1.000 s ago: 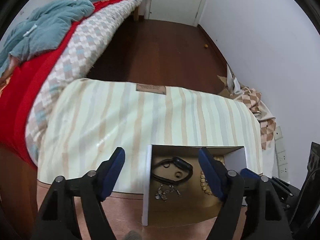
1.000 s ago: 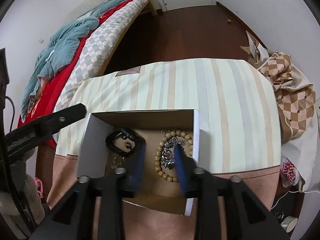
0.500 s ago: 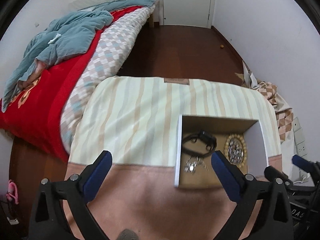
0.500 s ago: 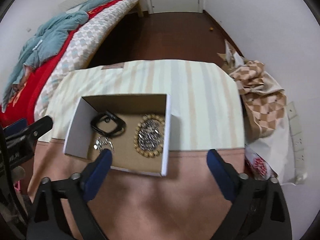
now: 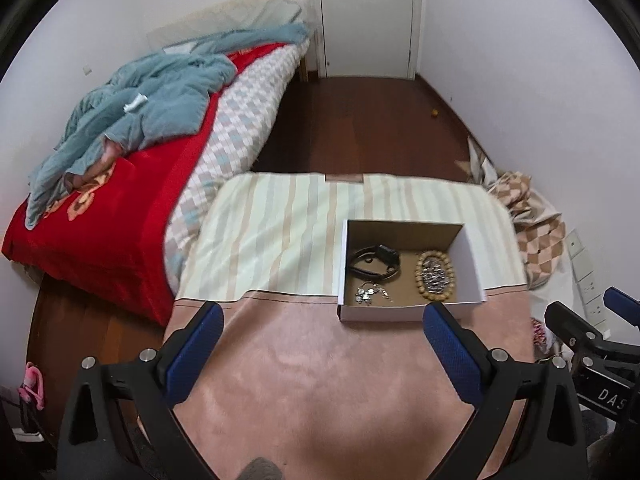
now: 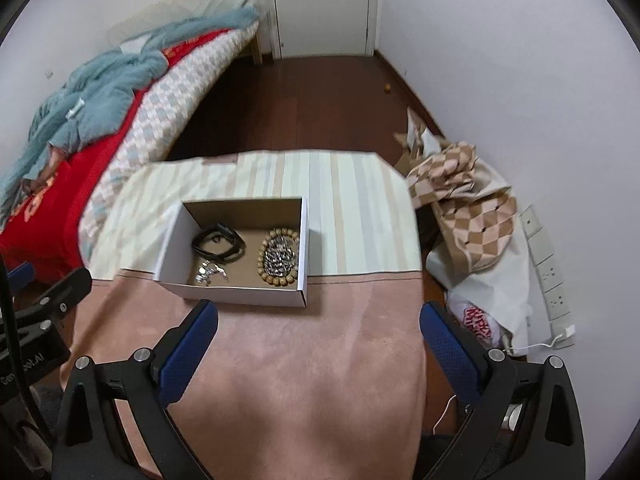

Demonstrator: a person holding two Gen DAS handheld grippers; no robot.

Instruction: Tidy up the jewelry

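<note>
Bedroom tabletop: box (image 5: pixel 408 314) at the right edge holds all jewelry. Left gripper (image 5: pixel 320 344) and right gripper (image 6: pixel 318 340), jaws wide and empty, suggest sorting is done.

White letters "DAS" show on the black body of the other gripper's mount (image 5: pixel 608 394) at the right edge of the left wrist view, cut off by the frame. In the right wrist view, a black block (image 6: pixel 24 360) at the left edge carries pale lettering that ends in ".AI"; the rest is too dim to read. A white plastic bag (image 6: pixel 478 318) on the floor bears a round red logo whose words cannot be made out.
</note>
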